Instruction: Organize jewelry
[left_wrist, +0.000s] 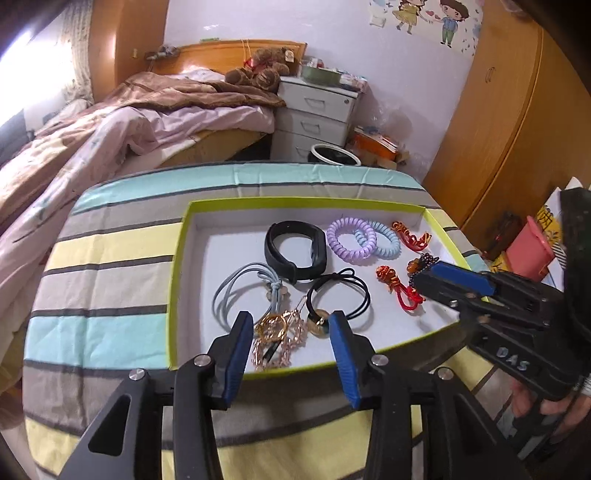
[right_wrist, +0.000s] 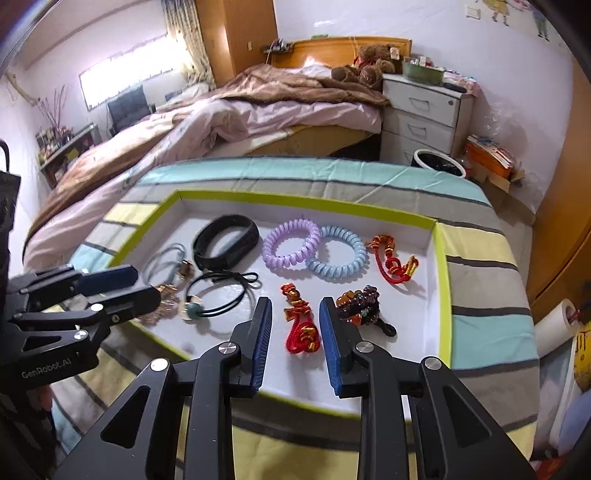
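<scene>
Shallow tray (left_wrist: 177, 280) with a lime-green rim sits on a striped cloth (left_wrist: 110, 258); all the jewelry in view lies inside it, spread in loose rows.

Left gripper (left_wrist: 291, 328): jaws wide, holding nothing, poised over the near edge with a tangle of gold earrings (left_wrist: 275, 338) between the fingers. Grey hair tie (left_wrist: 243, 291) and black hair tie (left_wrist: 341, 295) sit just beside, the black one's charm near the right finger.

Right gripper (right_wrist: 295, 314): jaws wide, empty, straddling a red knotted cord (right_wrist: 301, 323). Dark bead bracelet (right_wrist: 358, 304) lies just outside its right finger.

Further back: black band (right_wrist: 225, 242), purple coil tie (right_wrist: 290, 242) touching a blue coil tie (right_wrist: 338, 254), second red cord (right_wrist: 393, 258).

Judgement: pieces already in the tray fit either a sort in progress or one finished; cannot tell which.

Any pick needs a narrow, careful close: earrings are tangled, neighbours crowd close, and the tray wall is near.
</scene>
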